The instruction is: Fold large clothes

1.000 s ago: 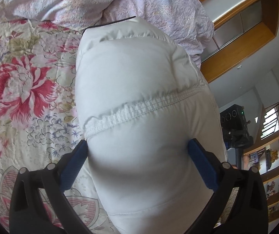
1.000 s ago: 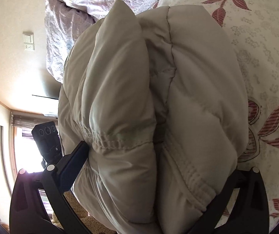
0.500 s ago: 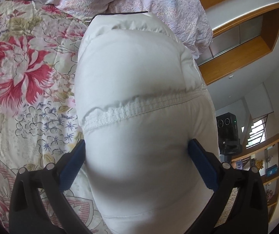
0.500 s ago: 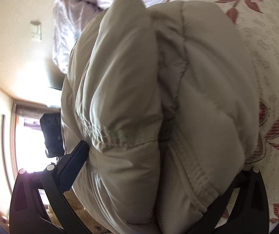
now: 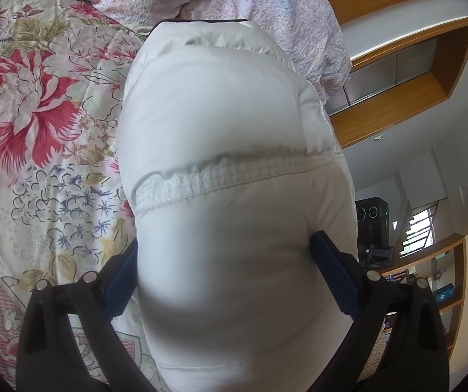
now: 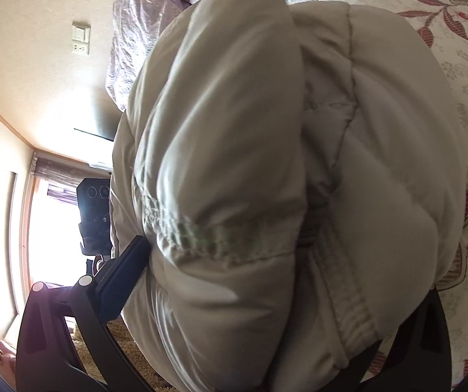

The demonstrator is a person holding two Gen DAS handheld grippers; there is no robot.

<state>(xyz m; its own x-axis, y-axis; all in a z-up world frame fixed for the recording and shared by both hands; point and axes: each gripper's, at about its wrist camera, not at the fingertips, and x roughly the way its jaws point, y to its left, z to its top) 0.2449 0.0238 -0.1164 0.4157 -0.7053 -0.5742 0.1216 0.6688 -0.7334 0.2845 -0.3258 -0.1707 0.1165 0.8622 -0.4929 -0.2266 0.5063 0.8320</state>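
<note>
In the left wrist view, the white puffy jacket [image 5: 230,196] fills the centre of the frame, over the floral bedspread [image 5: 38,130]; it is gripped by the left gripper [image 5: 224,271], whose widely spread jaws are closing on its bulk. In the right wrist view, the jacket [image 6: 282,179] is clamped at lower centre by the widely spread right gripper [image 6: 266,281].

Bed [image 5: 21,196] covered by floral quilt [image 5: 47,124], red flowers on cream; crumpled pale lilac duvet [image 5: 266,3] lies at its far end; white puffer jacket [image 5: 220,150], bundled, sits over the quilt, contact unclear.
</note>
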